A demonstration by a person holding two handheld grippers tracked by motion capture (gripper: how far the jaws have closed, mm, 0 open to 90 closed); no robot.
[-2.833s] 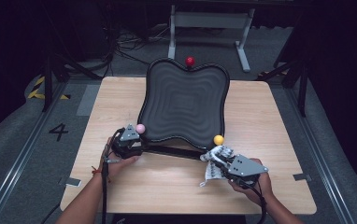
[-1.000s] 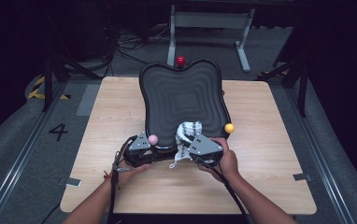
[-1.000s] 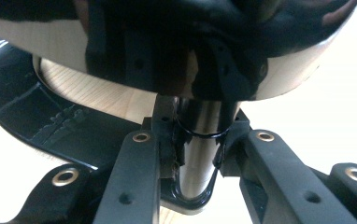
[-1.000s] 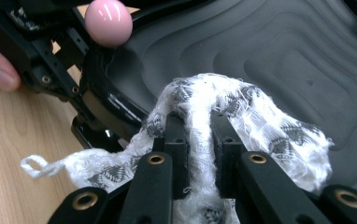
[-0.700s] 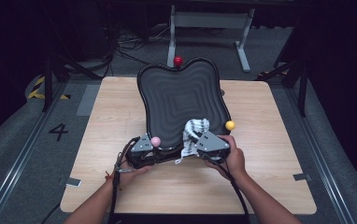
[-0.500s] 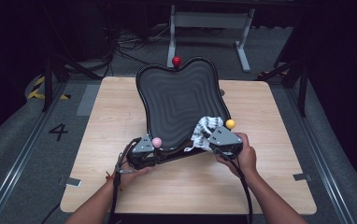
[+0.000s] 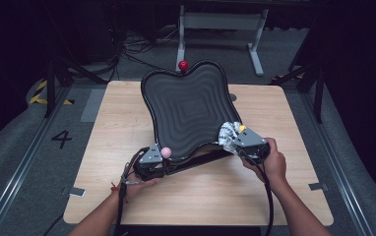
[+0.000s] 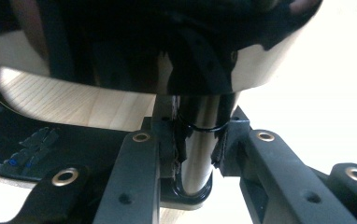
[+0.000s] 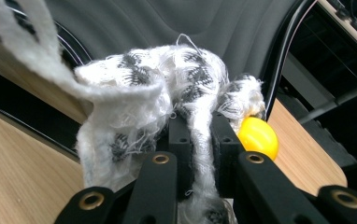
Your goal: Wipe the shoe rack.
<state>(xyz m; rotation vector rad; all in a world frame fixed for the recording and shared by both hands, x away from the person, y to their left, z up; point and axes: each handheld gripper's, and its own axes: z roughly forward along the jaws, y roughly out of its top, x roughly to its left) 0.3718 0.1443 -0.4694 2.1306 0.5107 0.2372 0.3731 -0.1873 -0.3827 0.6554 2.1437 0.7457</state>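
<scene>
Item: a wooden surface (image 7: 127,123) set on a grey floor (image 7: 18,147) marked with the numeral 4 (image 7: 61,138), with a metal stand (image 7: 220,22) and loose cables (image 7: 127,51) noted behind it in the dark. A large black tray (image 7: 186,110) of wavy outline and ribbed, stepped interior is recorded propped at a tilt, its far edge raised, its near edge low toward the person; nothing loose is seen lying in it. Three ball knobs are listed at its rim: red (image 7: 183,65) at the far edge, pink (image 7: 166,152) at the near left, yellow (image 7: 242,128) at the near right. The left tool (image 7: 157,158) is placed at the tray's near-left corner, just beside the pink knob; in the left gripper view its jaws are clamped on a glossy black post (image 8: 197,154) under the tray's rim. The right tool (image 7: 235,140) is held against the tray's near-right edge, its jaws having just been closing, and is clamped on a white cloth with black pattern (image 9: 167,98). The cloth is bunched ahead of the jaws, pressed to the tray wall, and the yellow knob is partly covered by it, touching its right side.
</scene>
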